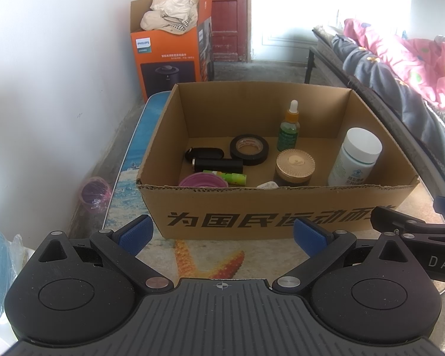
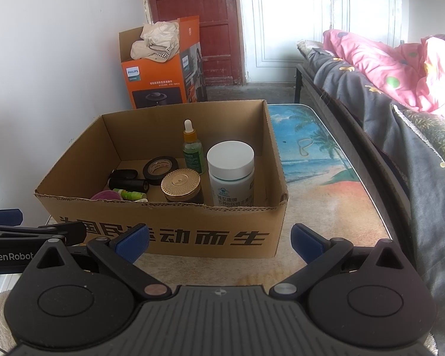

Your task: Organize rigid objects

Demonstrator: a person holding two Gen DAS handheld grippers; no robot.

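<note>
Your left gripper (image 1: pixel 222 234) and right gripper (image 2: pixel 219 241) both hang empty, jaws wide, just before the open brown cardboard box (image 1: pixel 281 216). Inside it: white-lidded pill bottle (image 2: pixel 230 173), gold-lidded jar (image 2: pixel 181 188), black tape roll (image 1: pixel 249 149), green dropper bottle (image 1: pixel 289 127).

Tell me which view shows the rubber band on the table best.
Right wrist view: the rubber band lies in plain sight on the beach-print table, right of the cardboard box. The left wrist view shows nothing of it; that part of the table is hidden behind the box.

table (image 2: pixel 335 195): beach-print top | on it: open cardboard box (image 2: pixel 175 231), rubber band (image 2: pixel 304 146)
</note>
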